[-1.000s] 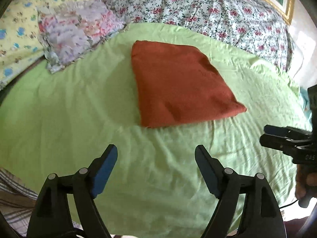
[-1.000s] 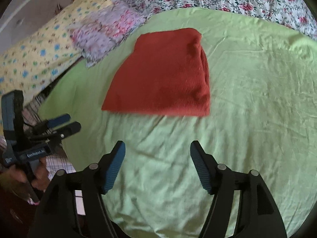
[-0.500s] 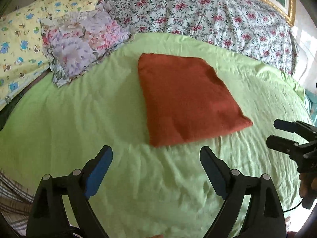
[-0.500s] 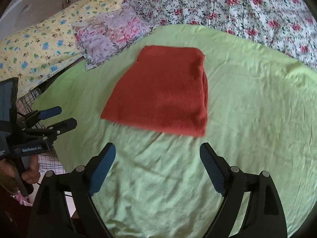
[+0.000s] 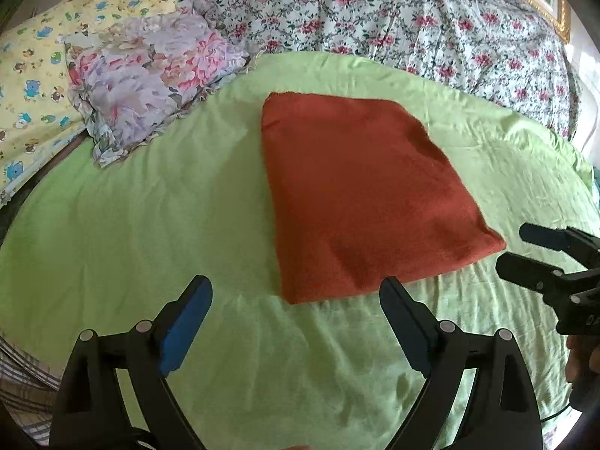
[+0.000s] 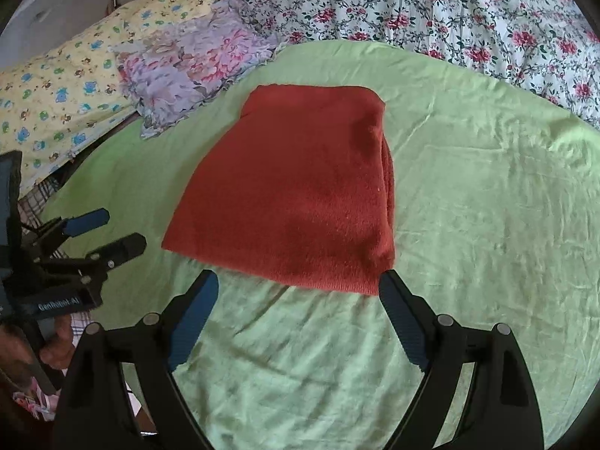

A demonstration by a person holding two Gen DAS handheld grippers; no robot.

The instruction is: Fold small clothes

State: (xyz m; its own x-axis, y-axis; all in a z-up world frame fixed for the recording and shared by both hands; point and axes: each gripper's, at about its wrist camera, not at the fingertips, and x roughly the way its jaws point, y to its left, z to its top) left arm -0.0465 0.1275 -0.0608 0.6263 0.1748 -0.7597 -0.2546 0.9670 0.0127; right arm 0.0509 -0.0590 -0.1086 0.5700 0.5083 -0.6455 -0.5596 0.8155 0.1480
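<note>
Green sheet (image 5: 150, 225), floral pillow (image 5: 150, 75) (frilled), flowered quilt (image 5: 375, 11).

Black left tongs (image 5: 294, 320) and right tongs (image 6: 298, 313) with blue pads, silver screws, white lettering.

Green sheet (image 5: 131, 225) open and flat from 7 through 5 o'clock around folded red cloth (image 5: 360, 195). Cloth only low bump at centre. Floral pillow (image 5: 150, 86) blocks 10 o'clock; yellow pillow (image 5: 33, 86) behind it at 9. Flowered quilt (image 5: 412, 18) banks up from 12 to 2. Right gripper (image 5: 525, 247) occupies 3 o'clock edge in left wrist view.
</note>
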